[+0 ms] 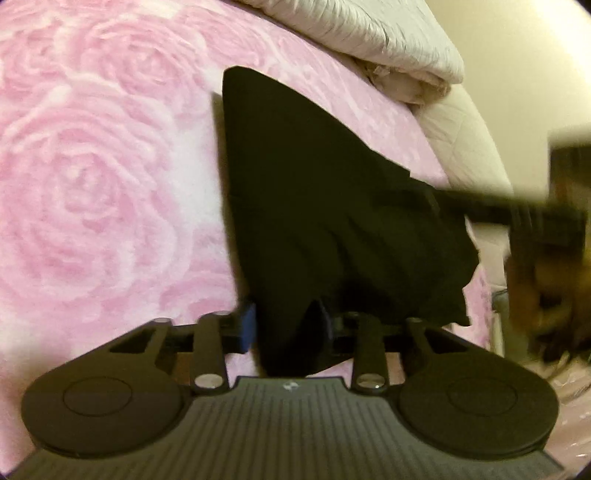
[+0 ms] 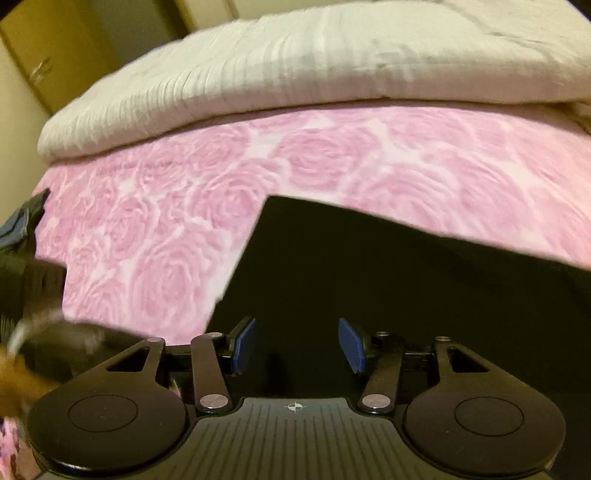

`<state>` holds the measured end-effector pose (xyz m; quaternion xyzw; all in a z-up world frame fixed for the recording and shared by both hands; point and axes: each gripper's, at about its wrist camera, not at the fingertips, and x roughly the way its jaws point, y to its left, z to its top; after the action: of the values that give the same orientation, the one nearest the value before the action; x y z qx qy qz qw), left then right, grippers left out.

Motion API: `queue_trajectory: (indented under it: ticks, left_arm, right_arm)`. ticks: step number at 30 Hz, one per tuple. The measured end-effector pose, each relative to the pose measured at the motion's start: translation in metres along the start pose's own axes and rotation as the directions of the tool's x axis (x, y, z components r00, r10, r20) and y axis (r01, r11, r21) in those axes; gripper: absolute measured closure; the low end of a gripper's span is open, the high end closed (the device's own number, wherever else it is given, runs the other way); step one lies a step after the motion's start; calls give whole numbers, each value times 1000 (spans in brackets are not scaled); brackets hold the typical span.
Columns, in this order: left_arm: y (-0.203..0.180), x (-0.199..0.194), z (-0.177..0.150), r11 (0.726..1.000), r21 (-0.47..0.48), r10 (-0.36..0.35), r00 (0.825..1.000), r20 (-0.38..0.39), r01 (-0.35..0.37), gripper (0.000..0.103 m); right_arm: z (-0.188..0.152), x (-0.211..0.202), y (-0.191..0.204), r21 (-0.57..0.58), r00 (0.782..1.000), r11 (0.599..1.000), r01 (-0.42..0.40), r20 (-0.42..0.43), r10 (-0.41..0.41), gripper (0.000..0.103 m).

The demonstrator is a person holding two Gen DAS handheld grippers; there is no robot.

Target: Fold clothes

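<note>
Left wrist view first, read from its left edge: a pink bedspread (image 1: 92,177) patterned with large roses fills most of the picture; across its middle lies a black garment (image 1: 314,206), one corner pointing up toward the far side of the bed and the cloth bunching into folds as it comes nearer; the left gripper (image 1: 286,325) sits at the bottom centre with a tongue of that black cloth drawn down between its fingers, the blue pad on the left side just touching the fabric's edge and the other pad mostly hidden behind it, so the jaws are nearly together and pinching the garment; above and to the right a folded white quilt (image 1: 369,33) rests on the bed's far edge; at the right border a dark, blurred shape reaches the garment's right side, too smeared to name for certain.

Right wrist view, again from the left: a blurred dark object and part of a hand sit at the left margin; the same bedspread (image 2: 155,243) spreads behind; the garment (image 2: 369,266) lies flat as a broad dark panel with a crisp corner at upper left; the right gripper (image 2: 297,345) hovers over it with both blue pads plainly apart and nothing clamped between them; the quilt (image 2: 295,66) runs along the top.
</note>
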<state>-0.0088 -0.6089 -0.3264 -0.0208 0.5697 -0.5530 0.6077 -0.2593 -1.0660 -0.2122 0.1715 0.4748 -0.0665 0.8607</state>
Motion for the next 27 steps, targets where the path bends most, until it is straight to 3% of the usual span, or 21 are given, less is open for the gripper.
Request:
queue_trajectory:
  ticks: [3, 7, 10, 11, 12, 14, 16, 17, 18, 19, 25, 27]
  left_arm:
    - [0, -1, -10, 1000, -19, 15, 999, 45, -14, 84]
    - [-8, -6, -29, 997, -56, 57, 993, 107, -51, 87]
    - [-11, -15, -47, 988, -149, 68, 987, 147, -46, 88]
    - [-13, -15, -53, 987, -156, 61, 990, 131, -40, 89]
    - [-14, -15, -58, 988, -149, 42, 995, 95, -28, 103]
    - [-16, -19, -64, 993, -116, 25, 999, 49, -19, 103]
    - [-12, -32, -63, 992, -123, 35, 996, 79, -25, 103]
    - [-7, -39, -59, 990, -140, 36, 994, 103, -22, 101]
    - [-3, -43, -53, 989, -146, 33, 993, 118, -15, 88]
    - [1, -45, -48, 988, -151, 30, 991, 130, -10, 82]
    - [12, -52, -25, 991, -119, -50, 994, 96, 62, 74]
    - [16, -59, -24, 988, -130, -66, 994, 89, 77, 60]
  right_arm:
    - [33, 37, 7, -79, 998, 997, -27, -54, 23, 50]
    - [49, 97, 9, -105, 988, 995, 1, -152, -17, 51]
    - [57, 109, 3, -91, 990, 996, 2, -140, -15, 51]
    - [59, 109, 0, -69, 990, 998, -4, -143, -6, 51]
    - [59, 109, -4, -57, 990, 998, -10, -142, 2, 51]
    - [59, 108, -9, -36, 990, 999, -30, -136, 24, 51]
    - [60, 105, -17, 14, 990, 998, -57, -127, 58, 51]
    - [60, 104, -21, 46, 990, 996, -75, -119, 80, 50]
    - [59, 103, -26, 70, 989, 993, -90, -111, 98, 50]
    - [58, 102, -29, 88, 988, 991, -104, -103, 113, 50]
    - [52, 97, -34, 96, 988, 987, -130, -74, 137, 50]
    - [52, 97, -33, 87, 987, 987, -132, -77, 139, 50]
